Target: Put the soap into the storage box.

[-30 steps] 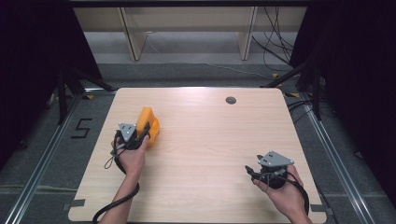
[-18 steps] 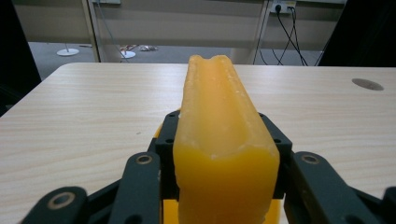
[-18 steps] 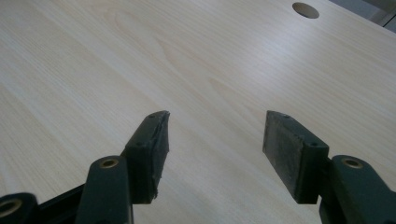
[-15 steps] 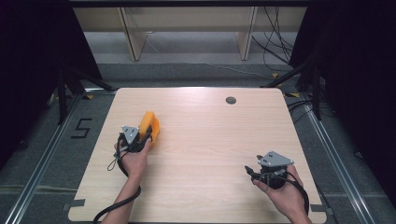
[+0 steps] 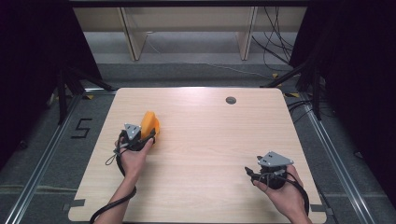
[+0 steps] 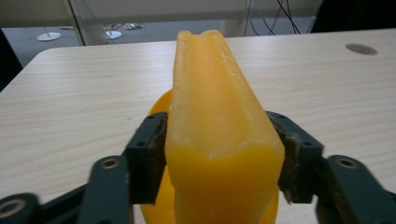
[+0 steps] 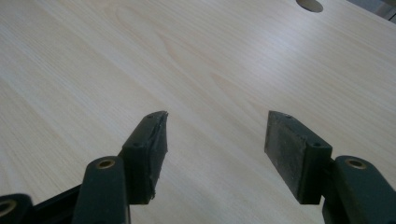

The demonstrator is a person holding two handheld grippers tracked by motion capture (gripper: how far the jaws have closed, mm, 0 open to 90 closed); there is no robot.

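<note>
An orange-yellow wedge-shaped block [image 5: 150, 122] stands on the left part of the wooden table [image 5: 210, 140]. My left gripper [image 5: 147, 133] is shut on it. In the left gripper view the block [image 6: 215, 107] rises between the two black jaws, which press on both its sides, with my left gripper [image 6: 219, 158] low on the block. A rounded yellow part [image 6: 156, 105] shows under it. My right gripper [image 5: 254, 173] rests in a hand near the front right of the table. In the right gripper view my right gripper [image 7: 215, 135] is open, with only bare wood between its jaws.
A round dark grommet [image 5: 230, 100] sits in the tabletop at the far right, also seen as the grommet [image 6: 360, 48] beyond the block. Shelf legs and cables [image 5: 280, 42] lie on the floor behind the table. Metal rails [image 5: 42, 154] run along both sides.
The left gripper has shifted slightly to the right with the block in it. The right hand and its gripper have stayed in place.
</note>
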